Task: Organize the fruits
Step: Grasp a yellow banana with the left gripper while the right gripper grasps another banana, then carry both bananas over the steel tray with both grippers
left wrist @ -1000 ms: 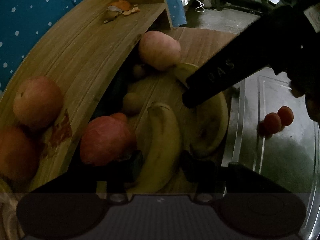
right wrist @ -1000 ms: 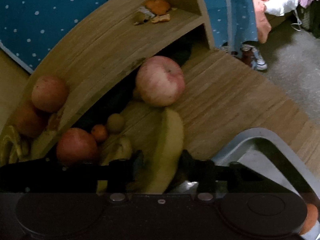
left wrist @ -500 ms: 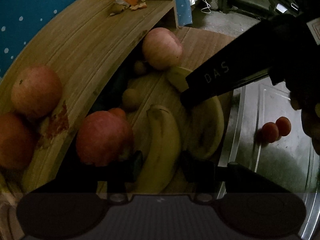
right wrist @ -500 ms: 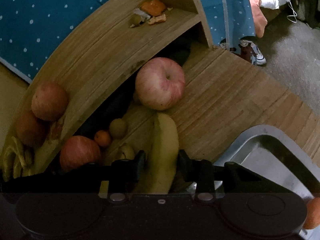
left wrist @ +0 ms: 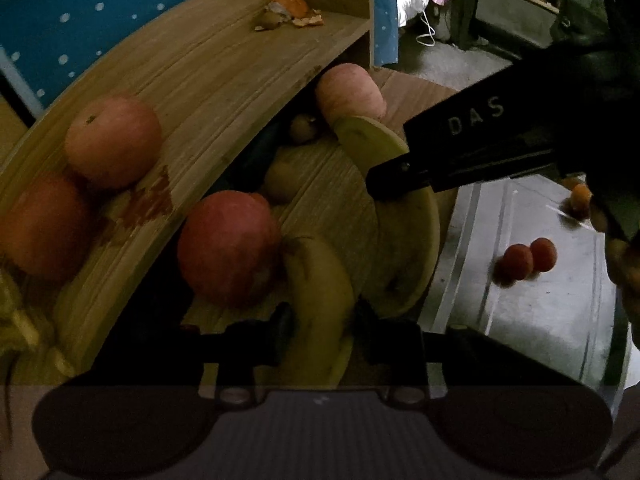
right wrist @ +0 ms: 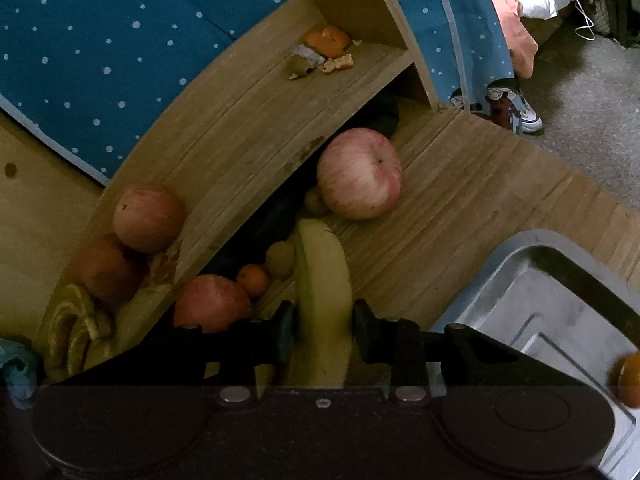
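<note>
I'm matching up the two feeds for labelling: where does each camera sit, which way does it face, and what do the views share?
Left wrist: on the left hand-held gripper, facing forward along its fingers around a banana; the right hand-held gripper crosses from the right.
Right wrist: on the right hand-held gripper, facing forward over another banana towards the wooden shelf; only its own fingers show.
Shared: pink apple, shelf, metal tray.

Two yellow bananas lie on the wood tabletop: one sits between the left gripper's fingers, the other between the right's. Pink-striped apple upright, just beyond second banana's tip. Red apple touches first banana. Two small orange fruits touching each other in metal tray.
</note>
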The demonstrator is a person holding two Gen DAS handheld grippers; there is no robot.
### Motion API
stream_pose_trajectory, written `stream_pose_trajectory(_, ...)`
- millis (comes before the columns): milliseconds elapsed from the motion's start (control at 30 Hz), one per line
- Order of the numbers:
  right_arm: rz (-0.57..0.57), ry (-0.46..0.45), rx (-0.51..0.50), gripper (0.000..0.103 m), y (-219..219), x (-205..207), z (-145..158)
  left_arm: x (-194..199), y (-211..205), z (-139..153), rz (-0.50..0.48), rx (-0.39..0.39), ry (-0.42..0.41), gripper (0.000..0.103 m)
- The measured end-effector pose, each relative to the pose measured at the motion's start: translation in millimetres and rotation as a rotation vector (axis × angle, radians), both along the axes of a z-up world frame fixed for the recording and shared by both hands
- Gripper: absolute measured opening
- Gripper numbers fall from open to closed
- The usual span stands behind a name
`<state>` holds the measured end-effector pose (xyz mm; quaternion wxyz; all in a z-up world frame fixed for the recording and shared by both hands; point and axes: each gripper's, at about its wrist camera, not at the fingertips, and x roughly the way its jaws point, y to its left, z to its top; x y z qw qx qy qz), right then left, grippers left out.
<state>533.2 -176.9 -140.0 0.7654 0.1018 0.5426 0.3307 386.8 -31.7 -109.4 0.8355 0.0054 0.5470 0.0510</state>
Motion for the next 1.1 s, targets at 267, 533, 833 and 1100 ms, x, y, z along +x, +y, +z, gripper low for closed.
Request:
stream_pose_trajectory(267,-0.031,-0.005,0.033,0.033,-20,-14,13,-13,-4,15,0.035,-0.026,-0.046,0.037)
stream_pose_trajectory(533,-0.095,-0.006,0.05,0.033,-52,-28,24,-17,-18,32,0.01,-0.028,-0.095,0.037)
stream_pose_trajectory(833,-0.163,-0.01,0.063,0.033,-100,-39,37,-13,-46,41,-0.051,-0.056,-0.115,0.037)
stream_pose_trajectory(1100,-0.226,0.003,0.041,0.033,-144,-50,43,-9,-77,38,-0.118,-0.098,-0.114,0.037)
